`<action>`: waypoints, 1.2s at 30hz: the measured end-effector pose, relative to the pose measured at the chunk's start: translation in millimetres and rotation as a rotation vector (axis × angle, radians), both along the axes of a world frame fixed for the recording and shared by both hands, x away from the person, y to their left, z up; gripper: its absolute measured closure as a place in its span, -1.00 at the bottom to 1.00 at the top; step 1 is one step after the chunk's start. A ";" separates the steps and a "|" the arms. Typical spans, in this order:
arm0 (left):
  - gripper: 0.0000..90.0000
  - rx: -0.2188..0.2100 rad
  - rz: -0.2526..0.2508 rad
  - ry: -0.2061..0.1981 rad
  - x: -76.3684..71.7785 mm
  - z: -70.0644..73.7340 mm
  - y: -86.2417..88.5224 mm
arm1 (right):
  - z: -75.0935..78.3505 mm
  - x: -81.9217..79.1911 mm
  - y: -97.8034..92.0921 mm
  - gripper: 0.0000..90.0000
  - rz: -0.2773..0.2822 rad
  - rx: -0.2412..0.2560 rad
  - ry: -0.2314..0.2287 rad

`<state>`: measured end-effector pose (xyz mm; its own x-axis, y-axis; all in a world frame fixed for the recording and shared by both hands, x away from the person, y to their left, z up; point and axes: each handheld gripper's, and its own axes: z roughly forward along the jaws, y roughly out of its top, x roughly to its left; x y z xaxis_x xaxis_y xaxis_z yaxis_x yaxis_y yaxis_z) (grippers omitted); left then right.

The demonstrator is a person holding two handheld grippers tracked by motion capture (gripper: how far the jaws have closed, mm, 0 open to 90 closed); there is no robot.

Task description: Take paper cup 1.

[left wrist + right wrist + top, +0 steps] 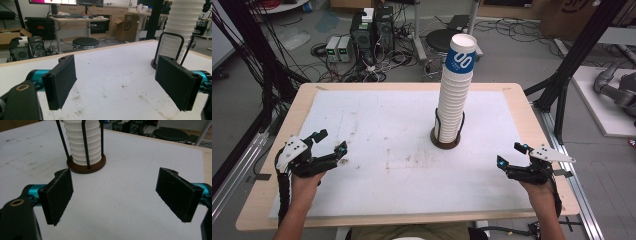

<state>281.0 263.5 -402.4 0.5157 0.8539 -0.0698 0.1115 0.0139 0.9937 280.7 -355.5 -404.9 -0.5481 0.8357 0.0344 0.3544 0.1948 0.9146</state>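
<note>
A tall stack of white paper cups [454, 95], the top one with a blue band, stands in a round brown holder [445, 142] with black wire uprights, right of the table's middle. The same stack [183, 27] rises at the far right of the left gripper view, and the stack [83, 141] with its holder [86, 166] is ahead in the right gripper view. My left gripper [331, 140] rests open near the left edge of the white mat. My right gripper [511, 154] is open near the right edge. Both hold nothing.
A white, lightly stained mat [382, 150] covers most of the wooden table [307, 92]. Beyond the far edge are a round stool [442, 40], computer cases [372, 30] and cables on the floor. A black frame post [572, 60] stands at the right.
</note>
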 end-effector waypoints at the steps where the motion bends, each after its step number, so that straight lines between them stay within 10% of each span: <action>1: -0.62 0.001 0.002 0.002 -0.2 0.0 -0.2 | -0.1 -0.1 0.0 -0.67 -0.001 0.006 0.000; 22: -0.62 0.009 -0.013 -0.002 -2.4 0.5 -4.0 | 8.1 -1.0 5.8 -0.67 0.034 0.040 0.000; 36: -0.62 0.004 -0.025 0.003 -0.1 -0.3 -5.7 | 60.9 9.4 41.5 -0.68 0.177 0.076 -0.045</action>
<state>280.9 257.8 -402.7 0.5365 0.8412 -0.0677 0.1145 0.0069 0.9934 290.1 -314.0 -344.0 -0.6887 0.7220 0.0656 0.2789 0.1803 0.9432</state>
